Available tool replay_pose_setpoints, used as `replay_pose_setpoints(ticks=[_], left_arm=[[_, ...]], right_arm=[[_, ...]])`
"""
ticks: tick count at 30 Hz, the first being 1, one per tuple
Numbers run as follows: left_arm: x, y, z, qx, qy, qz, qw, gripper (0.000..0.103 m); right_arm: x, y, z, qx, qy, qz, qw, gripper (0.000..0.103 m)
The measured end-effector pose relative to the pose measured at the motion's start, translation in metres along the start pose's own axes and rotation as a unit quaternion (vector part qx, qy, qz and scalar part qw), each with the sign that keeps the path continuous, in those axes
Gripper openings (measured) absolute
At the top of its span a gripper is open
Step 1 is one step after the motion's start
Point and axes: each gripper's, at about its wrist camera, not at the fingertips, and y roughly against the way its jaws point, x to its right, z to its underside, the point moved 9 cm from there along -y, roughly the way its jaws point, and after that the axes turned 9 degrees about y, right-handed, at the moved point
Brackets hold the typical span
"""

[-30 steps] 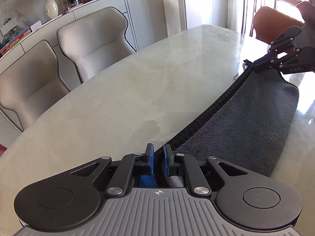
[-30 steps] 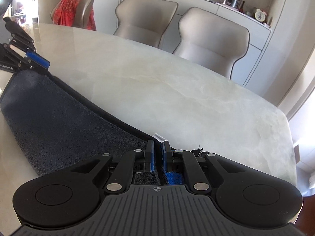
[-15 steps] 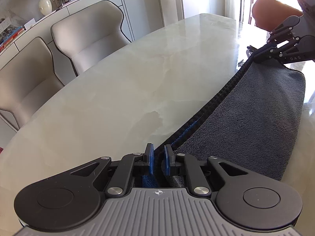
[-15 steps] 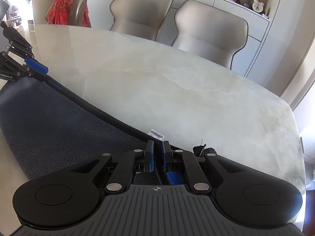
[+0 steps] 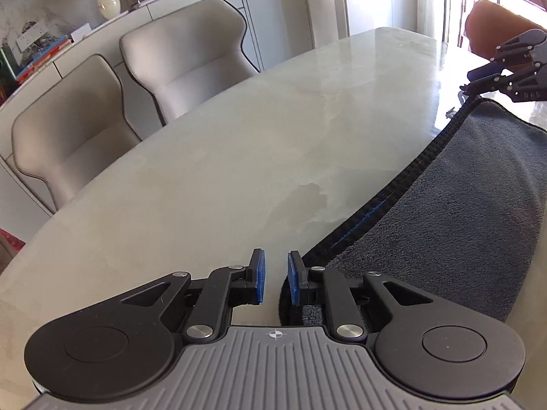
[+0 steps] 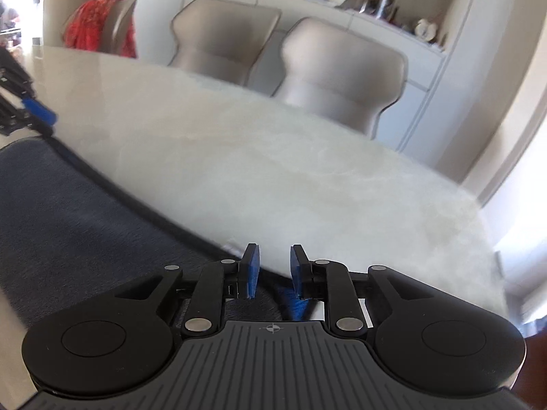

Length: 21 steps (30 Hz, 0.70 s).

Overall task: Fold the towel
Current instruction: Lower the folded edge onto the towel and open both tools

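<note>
A dark grey towel (image 5: 451, 212) with a black stitched edge lies folded on the pale marble table (image 5: 239, 157); it also shows in the right wrist view (image 6: 68, 212). My left gripper (image 5: 276, 282) is open and empty, just above the towel's near left corner. My right gripper (image 6: 272, 273) is open and empty, above the towel's other corner. The right gripper also shows in the left wrist view (image 5: 506, 71) at the towel's far end. The left gripper also shows in the right wrist view (image 6: 24, 112), at the far left.
Two beige chairs (image 5: 143, 95) stand along the far side of the table, before a white sideboard (image 6: 342, 10) with a vase and books. A chair with a red cloth (image 6: 99, 30) and an orange chair (image 5: 495, 24) stand at the table's ends.
Both grippers were shut on the towel's corners and have opened, letting go of it. Both have lifted slightly; the right wrist view is blurred by motion.
</note>
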Motion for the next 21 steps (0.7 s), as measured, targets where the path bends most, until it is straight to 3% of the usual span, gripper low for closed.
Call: replay_pose_setpoints(ticks=[4, 8, 13, 15, 21], left_arm=[[-0.002, 0.025, -0.006, 0.039, 0.02, -0.006, 0.999, 0.016], [0.01, 0.045, -0.002, 0.054, 0.049, 0.023, 0.9971, 0.017], [0.043, 0.04, 0.018, 0.009, 0.032, 0.066, 0.9973, 0.018], [0.049, 0.029, 0.03, -0.023, 0.027, 0.063, 0.9974, 0.018], [0.041, 0.03, 0.035, -0.034, 0.049, 0.057, 0.9966, 0.023]], right_arm=[[-0.003, 0.017, 0.008, 0.003, -0.031, -0.024, 0.999, 0.022], [-0.033, 0.036, 0.02, 0.013, -0.026, -0.066, 0.997, 0.022], [-0.057, 0.038, 0.037, -0.006, -0.031, -0.1, 0.995, 0.022], [-0.052, 0.032, 0.044, -0.018, -0.046, -0.095, 0.994, 0.023], [-0.018, 0.036, 0.057, -0.025, -0.11, -0.072, 0.991, 0.027]])
